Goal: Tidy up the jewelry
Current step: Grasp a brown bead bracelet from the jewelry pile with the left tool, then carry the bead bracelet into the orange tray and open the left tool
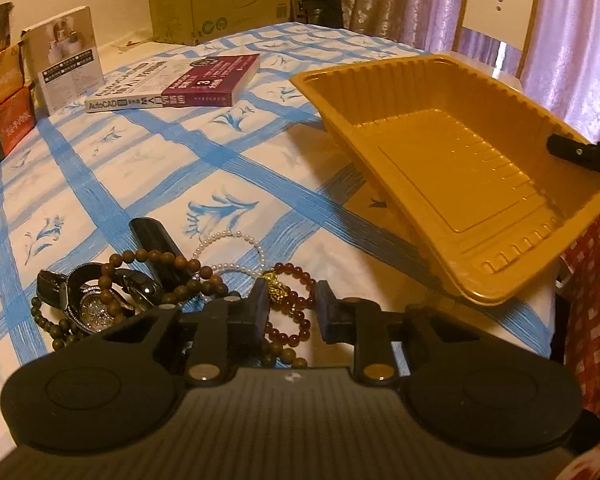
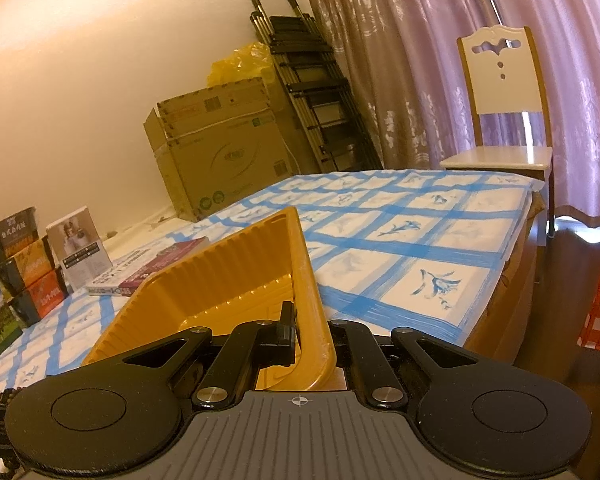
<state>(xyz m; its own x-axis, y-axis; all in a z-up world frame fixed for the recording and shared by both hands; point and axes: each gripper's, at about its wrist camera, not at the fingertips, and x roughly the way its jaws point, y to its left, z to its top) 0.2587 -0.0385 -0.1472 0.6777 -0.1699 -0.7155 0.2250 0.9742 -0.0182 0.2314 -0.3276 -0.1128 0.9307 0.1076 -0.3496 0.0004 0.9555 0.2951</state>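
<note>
A red bead bracelet (image 1: 296, 280) with a gold charm (image 1: 276, 290) lies on the blue-checked tablecloth, and my left gripper (image 1: 293, 312) is shut on it, a pad on each side. To its left sits a heap of brown wooden beads (image 1: 160, 258), a pearl bracelet (image 1: 236, 240) and a jewelled watch (image 1: 96, 304). The yellow plastic tray (image 1: 440, 152) stands tilted, its right side raised. My right gripper (image 2: 312, 332) is shut on the tray's (image 2: 228, 280) rim. One of its fingers (image 1: 576, 154) shows on the tray's right edge.
A thick book (image 1: 180, 84) lies at the back left, beside stacked snack boxes (image 1: 8, 92) and a standing white box (image 1: 68, 56). A cardboard carton (image 2: 220, 160), a folded ladder (image 2: 312, 100) and a chair (image 2: 500, 100) stand beyond the table. The table's edge runs along the right.
</note>
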